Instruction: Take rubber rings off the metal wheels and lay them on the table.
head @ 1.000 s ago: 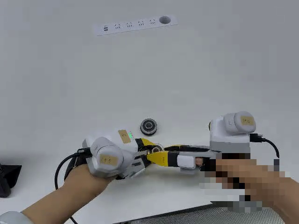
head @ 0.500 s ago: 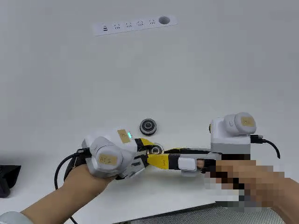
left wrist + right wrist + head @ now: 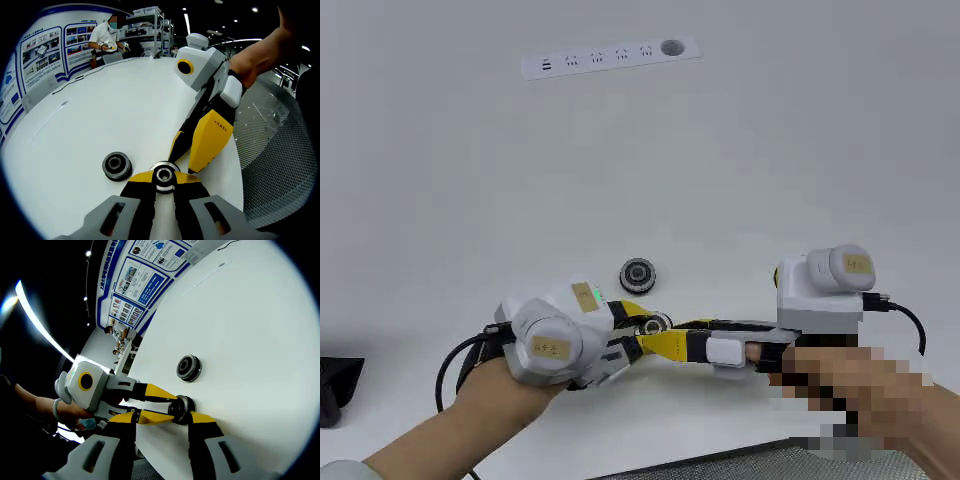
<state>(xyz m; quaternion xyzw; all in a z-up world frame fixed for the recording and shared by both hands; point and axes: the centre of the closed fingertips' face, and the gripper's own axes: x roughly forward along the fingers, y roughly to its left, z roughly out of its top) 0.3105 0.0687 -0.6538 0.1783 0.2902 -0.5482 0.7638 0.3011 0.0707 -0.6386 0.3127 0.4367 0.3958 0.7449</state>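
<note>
One metal wheel (image 3: 164, 175) is clamped by left gripper (image 3: 165, 178) and right gripper (image 3: 181, 416)

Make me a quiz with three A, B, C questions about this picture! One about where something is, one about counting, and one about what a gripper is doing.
1. Where is the power strip?
A. far across the table
B. under a gripper
C. on the floor

2. How many metal wheels are there?
A. one
B. two
C. five

3. What are the jaws of the left gripper doing?
A. wide open, empty
B. shut on a wheel
C. holding a cable

Answers:
1 A, it lies well beyond the wheels.
2 B, the loose wheel lies on the table and the gripped wheel is held.
3 B, its jaws pinch the gripped wheel.
</note>
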